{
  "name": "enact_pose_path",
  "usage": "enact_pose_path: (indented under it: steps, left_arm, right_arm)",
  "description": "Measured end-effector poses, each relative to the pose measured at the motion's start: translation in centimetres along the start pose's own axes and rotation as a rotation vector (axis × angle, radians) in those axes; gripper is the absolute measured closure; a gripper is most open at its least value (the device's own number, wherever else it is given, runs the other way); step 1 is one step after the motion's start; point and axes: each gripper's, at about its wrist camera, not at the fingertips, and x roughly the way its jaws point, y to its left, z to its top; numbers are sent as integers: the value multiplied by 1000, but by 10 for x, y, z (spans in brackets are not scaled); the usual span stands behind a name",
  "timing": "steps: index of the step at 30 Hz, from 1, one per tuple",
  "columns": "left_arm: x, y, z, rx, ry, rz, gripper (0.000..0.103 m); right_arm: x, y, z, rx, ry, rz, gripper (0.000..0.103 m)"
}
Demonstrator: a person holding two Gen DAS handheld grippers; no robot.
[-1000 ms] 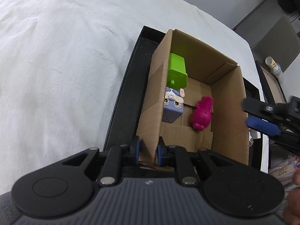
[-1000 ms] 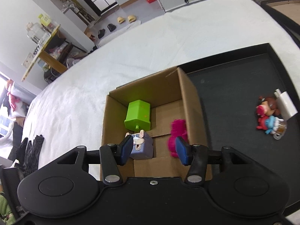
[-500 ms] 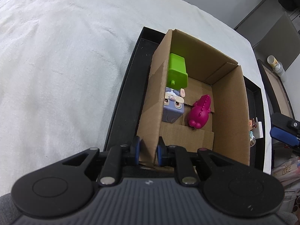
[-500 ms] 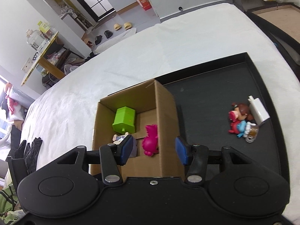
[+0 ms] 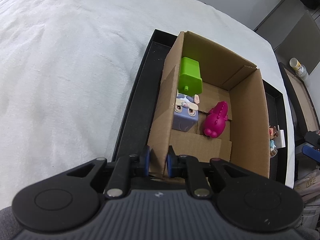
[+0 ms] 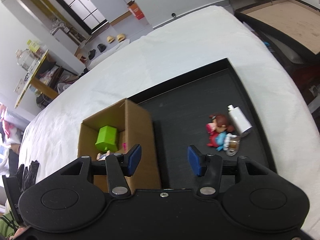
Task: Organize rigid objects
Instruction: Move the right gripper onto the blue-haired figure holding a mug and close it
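The left tool (image 5: 158,161) is clamped narrow on the near left wall of the box (image 5: 248,120), steadying it at the tray's (image 6: 200,104) left end. Inside lie a green block (image 5: 190,76), a cube figure (image 5: 185,113) and a pink dinosaur (image 5: 217,120).

The right tool (image 6: 164,160) is empty, its jaws opening, over bare tray beside the box. The remaining things lie ahead and to its right, near the tray's right edge: a doll (image 6: 217,129), a white bottle (image 6: 239,120) whose long axis runs away from the tool, and a small jar (image 6: 232,145). The right hand is clearly nearer.

The tray sits on a white bed (image 5: 70,60); shelves and shoes stand beyond.
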Motion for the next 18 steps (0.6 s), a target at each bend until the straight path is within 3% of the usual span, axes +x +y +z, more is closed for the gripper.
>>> enact_pose_path:
  steps: [11, 18]
  left_arm:
    - [4, -7, 0, 11, 2, 34, 88]
    - [7, -13, 1, 74, -4, 56, 89]
  right_arm:
    - [18, -48, -5, 54, -45, -58, 47]
    - [48, -71, -10, 103, -2, -118, 47]
